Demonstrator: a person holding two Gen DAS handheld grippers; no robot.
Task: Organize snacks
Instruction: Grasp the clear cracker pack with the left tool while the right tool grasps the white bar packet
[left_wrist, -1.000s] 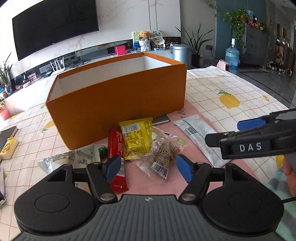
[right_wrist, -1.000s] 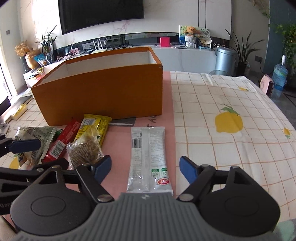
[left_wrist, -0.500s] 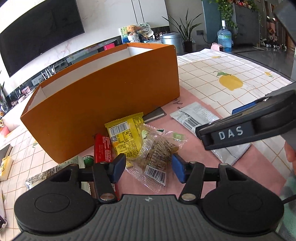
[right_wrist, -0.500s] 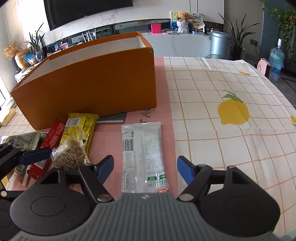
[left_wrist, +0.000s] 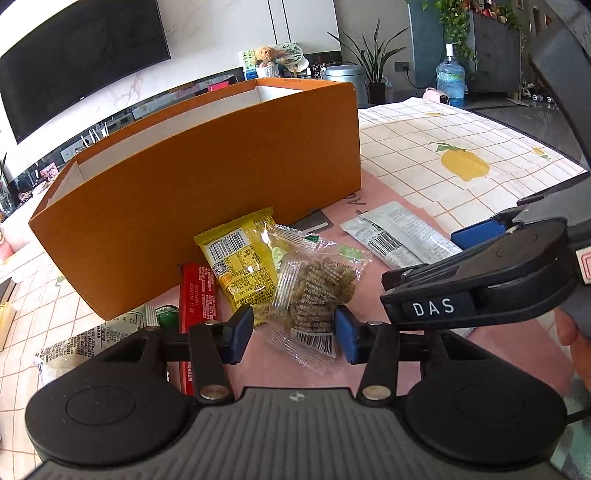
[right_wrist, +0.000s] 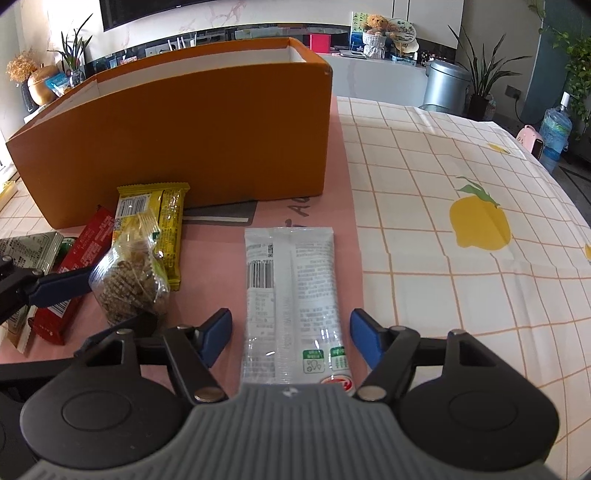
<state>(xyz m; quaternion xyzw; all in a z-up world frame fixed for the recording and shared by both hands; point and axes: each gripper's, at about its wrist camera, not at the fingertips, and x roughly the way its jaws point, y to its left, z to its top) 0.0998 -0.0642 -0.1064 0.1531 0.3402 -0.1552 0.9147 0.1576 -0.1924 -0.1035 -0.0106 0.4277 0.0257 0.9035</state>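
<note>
We see the left gripper (left_wrist: 293, 330) low over the pink mat (left_wrist: 388, 184), its jaws narrowed and just now closing around the near end of a clear bag of brown snacks (left_wrist: 317, 291); whether the blue pads already press the wrapper we cannot tell. The bag overlaps a yellow packet (left_wrist: 240, 258), with a red bar (left_wrist: 197, 291) and a grey-printed packet (left_wrist: 92, 336) further left. To the right, the right gripper (right_wrist: 290, 338) has also been closing, and its jaws stand fairly wide on either side of a long white packet (right_wrist: 291, 288) lying flat, pads not touching it. Behind all the snacks stands an open orange box (right_wrist: 207, 140). The checked lemon-print cloth (right_wrist: 461, 184) spreads off to the right.
</note>
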